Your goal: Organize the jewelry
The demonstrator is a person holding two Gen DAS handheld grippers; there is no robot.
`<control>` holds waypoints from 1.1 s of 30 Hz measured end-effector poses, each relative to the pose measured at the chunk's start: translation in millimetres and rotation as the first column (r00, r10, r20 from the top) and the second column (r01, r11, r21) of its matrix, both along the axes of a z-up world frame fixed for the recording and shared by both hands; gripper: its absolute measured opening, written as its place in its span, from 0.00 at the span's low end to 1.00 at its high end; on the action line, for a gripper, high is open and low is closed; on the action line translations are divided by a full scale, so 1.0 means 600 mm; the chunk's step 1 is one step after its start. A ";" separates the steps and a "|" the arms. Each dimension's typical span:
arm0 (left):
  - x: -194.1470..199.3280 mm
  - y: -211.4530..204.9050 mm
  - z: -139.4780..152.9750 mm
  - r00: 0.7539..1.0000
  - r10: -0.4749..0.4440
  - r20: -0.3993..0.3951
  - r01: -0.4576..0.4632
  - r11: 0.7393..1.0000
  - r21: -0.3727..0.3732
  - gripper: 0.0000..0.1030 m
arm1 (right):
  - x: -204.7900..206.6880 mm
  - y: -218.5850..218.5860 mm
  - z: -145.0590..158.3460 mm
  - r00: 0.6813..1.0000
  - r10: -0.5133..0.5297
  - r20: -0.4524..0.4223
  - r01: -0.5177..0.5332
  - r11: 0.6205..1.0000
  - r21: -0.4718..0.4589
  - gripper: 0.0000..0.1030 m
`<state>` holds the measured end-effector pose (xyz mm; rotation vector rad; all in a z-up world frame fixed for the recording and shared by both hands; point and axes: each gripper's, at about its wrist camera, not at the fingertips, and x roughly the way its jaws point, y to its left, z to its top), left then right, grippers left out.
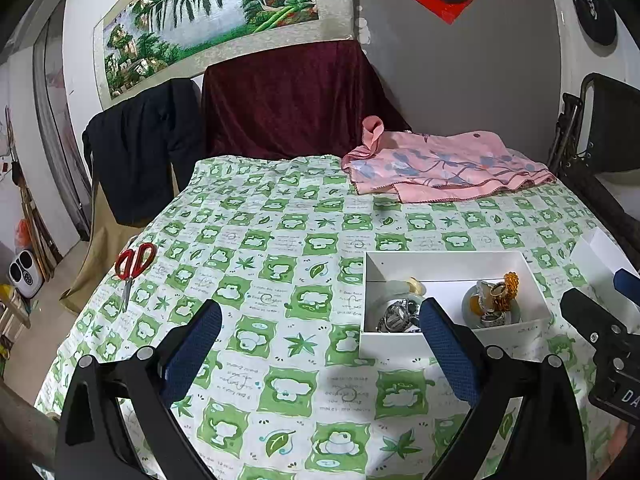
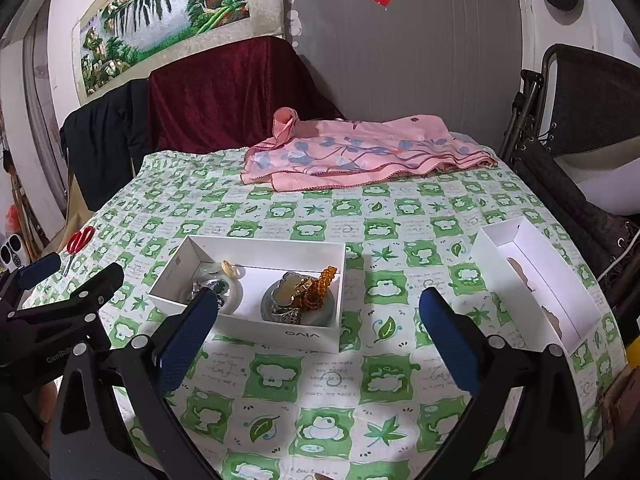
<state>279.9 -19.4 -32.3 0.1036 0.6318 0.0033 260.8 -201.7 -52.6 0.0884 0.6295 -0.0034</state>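
Crosswise, white box [image 2: 256,322] long-axis left-right.

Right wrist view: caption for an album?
Open right gripper hovers before a white box of jewelry; an empty box waits beside.

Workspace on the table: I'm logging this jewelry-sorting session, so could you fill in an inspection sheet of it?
Surface: table under a green-and-white checked cloth printed with leaves and bears.
Job's things: white cardboard box holding mixed jewelry: amber bead bracelet, pale bangle, metal rings and a watch; second white cardboard box to its right holds no jewelry.
Clutter: red-handled scissors at the left edge; folded pink floral fabric at the far side.
Grippers: left tool and right tool both open, holding nothing, short of the jewelry box.
Cables: nothing seen.
Surroundings: waterfall painting, maroon drape, dark folding chair.
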 end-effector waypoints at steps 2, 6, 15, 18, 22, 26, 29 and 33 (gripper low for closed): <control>0.000 0.000 0.000 1.000 0.000 0.000 0.000 1.000 0.001 0.94 | 0.000 -0.001 0.000 1.000 -0.001 0.001 0.001 1.000 0.001 0.93; -0.001 -0.003 0.001 1.000 -0.003 0.002 0.003 1.000 0.005 0.94 | 0.000 -0.002 0.000 1.000 -0.002 0.001 0.002 1.000 0.000 0.93; -0.001 -0.004 0.001 1.000 -0.002 0.002 0.002 1.000 0.006 0.94 | -0.001 -0.002 0.001 1.000 -0.003 0.002 0.003 1.000 0.000 0.93; -0.001 -0.004 0.001 1.000 -0.002 0.003 0.002 1.000 0.005 0.94 | -0.001 -0.002 0.001 1.000 -0.003 0.003 0.003 1.000 0.001 0.93; -0.001 -0.004 0.001 1.000 -0.002 0.002 0.002 1.000 0.005 0.94 | -0.002 -0.003 0.004 1.000 -0.005 0.007 0.005 1.000 0.001 0.93; -0.002 -0.004 0.001 1.000 -0.003 0.003 0.003 1.000 0.006 0.94 | -0.003 -0.002 0.006 1.000 -0.007 0.010 0.007 1.000 0.002 0.93; -0.002 -0.005 0.002 1.000 -0.003 0.004 0.003 1.000 0.006 0.94 | -0.003 -0.002 0.006 1.000 -0.006 0.009 0.006 1.000 0.002 0.93; -0.002 -0.006 0.004 1.000 -0.005 0.004 0.005 1.000 0.006 0.94 | -0.003 -0.002 0.006 1.000 -0.007 0.009 0.007 1.000 0.002 0.93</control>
